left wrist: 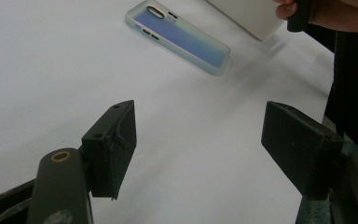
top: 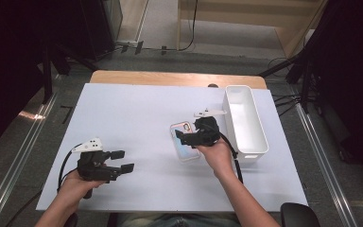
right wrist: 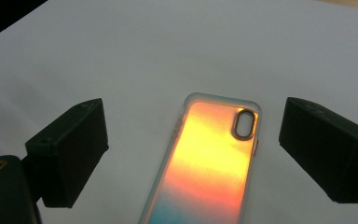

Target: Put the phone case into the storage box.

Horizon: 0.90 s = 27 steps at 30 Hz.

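The right gripper (right wrist: 191,154) hangs over the table (top: 132,109), jaws wide, holding nothing; the phone case (right wrist: 209,163) lies between them. To grip well, lower squarely and close across its long edges. The left gripper (left wrist: 200,149) gapes empty, case well ahead.

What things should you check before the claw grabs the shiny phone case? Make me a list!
1. Right gripper open: ok, its jaws stand wide apart.
2. Phone case lined up between those jaws: ok, it lies between them in the right gripper view.
3. Case lying flat on the white table: ok, flat with the camera hole facing up.
4. Jaws low enough to pinch the case edges: cannot tell, the height above the table isn't clear.
5. Left gripper out of the way: ok, it is open and well off to the left of the case.
6. White bin ready: ok, it looks empty, right beside the case.
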### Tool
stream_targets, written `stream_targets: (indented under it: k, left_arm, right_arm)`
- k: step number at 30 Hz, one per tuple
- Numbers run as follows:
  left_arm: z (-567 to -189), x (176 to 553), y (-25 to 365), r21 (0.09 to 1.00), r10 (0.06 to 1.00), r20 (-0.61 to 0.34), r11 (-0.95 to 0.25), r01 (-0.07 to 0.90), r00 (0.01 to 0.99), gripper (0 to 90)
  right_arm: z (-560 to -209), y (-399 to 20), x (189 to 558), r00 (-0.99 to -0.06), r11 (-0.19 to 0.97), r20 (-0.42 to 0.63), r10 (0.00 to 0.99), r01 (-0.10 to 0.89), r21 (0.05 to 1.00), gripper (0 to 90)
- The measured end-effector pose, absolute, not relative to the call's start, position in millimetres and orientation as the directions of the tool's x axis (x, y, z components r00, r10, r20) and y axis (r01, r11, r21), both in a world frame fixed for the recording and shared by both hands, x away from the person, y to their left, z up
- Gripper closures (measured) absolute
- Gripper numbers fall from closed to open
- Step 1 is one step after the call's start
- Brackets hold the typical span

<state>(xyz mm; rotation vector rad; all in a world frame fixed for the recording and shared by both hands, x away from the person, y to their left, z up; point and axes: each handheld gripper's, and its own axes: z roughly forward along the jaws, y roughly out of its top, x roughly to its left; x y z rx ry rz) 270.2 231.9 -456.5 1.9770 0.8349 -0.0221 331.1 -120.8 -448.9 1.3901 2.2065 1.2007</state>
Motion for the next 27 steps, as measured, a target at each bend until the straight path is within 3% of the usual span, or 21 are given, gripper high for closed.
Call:
stream_targets:
  k: [27]
  left_arm:
    - [-455.6, 270.0, 233.6, 0.769, 0.539, -0.334, -0.318, 0.554, 0.773, 26.2]
  right_arm:
    - [-469.6, -95.1, 349.0, -0.41, 0.161, 0.162, 0.897, 0.646, 0.746, 6.5]
